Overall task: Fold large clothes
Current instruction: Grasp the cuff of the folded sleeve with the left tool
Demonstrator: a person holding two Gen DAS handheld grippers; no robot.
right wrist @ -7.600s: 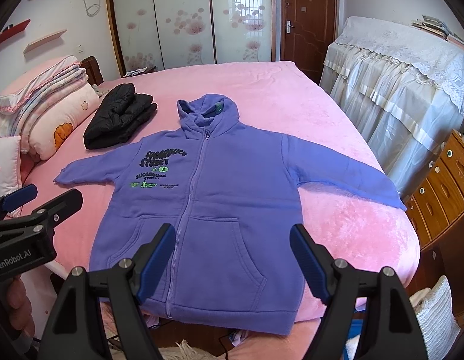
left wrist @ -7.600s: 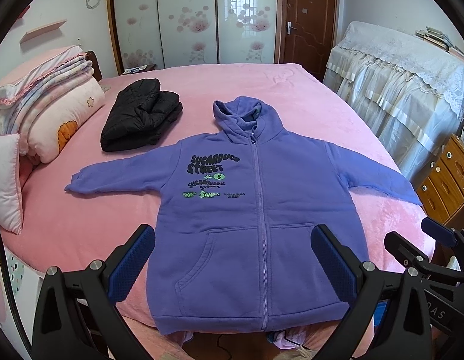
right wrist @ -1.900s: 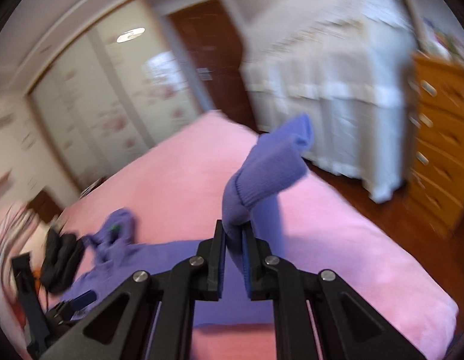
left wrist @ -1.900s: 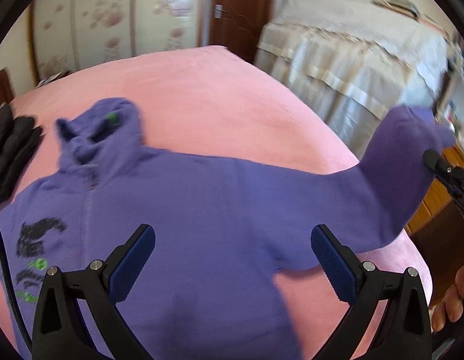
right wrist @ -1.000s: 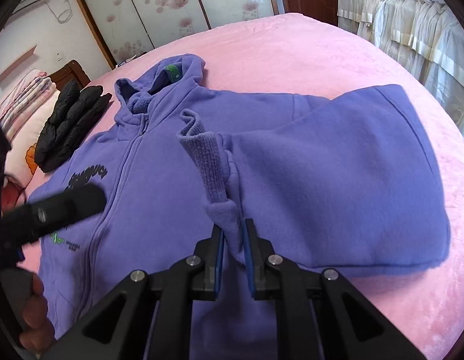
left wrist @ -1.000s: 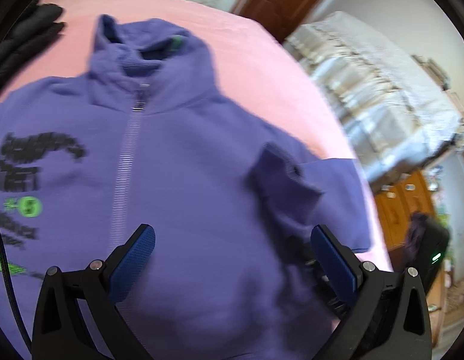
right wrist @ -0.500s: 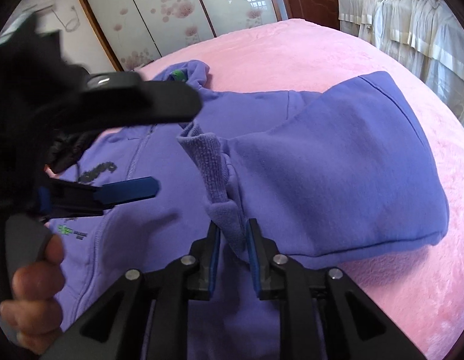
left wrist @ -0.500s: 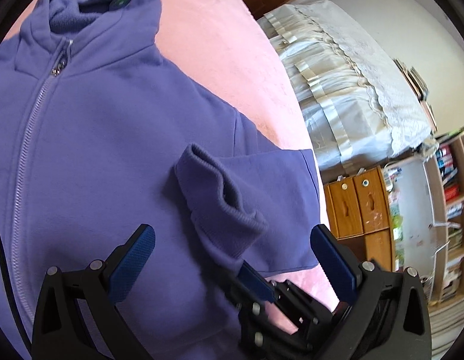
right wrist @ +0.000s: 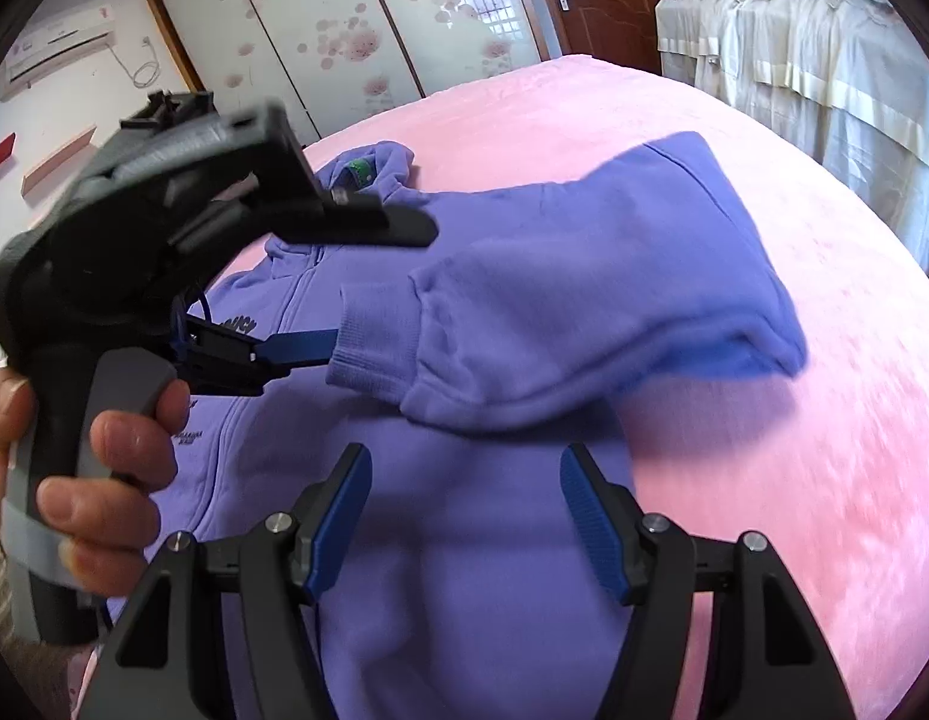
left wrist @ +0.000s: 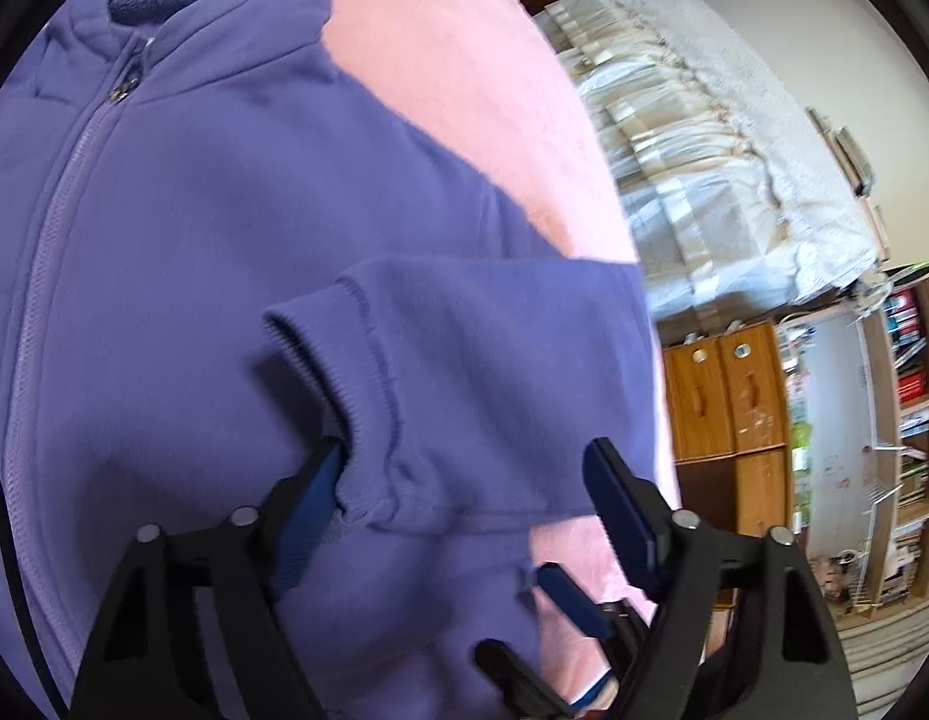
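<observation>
On bed (right wrist: 764,360): purple hoodie (right wrist: 464,540) (print unreadable).

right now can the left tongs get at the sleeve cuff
Probably yes. The left tongs are open and already at the ribbed cuff, one blue pad tucked against its edge. The right tongs are open too and sit clear, so nothing blocks it.

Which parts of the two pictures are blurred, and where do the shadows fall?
Left wrist view: the hoodie is soft near the zipper, and the bookshelf is bent by the fisheye. Right wrist view: the folded sleeve casts a shadow on the pink bed cover, whose right side is smeared.
</observation>
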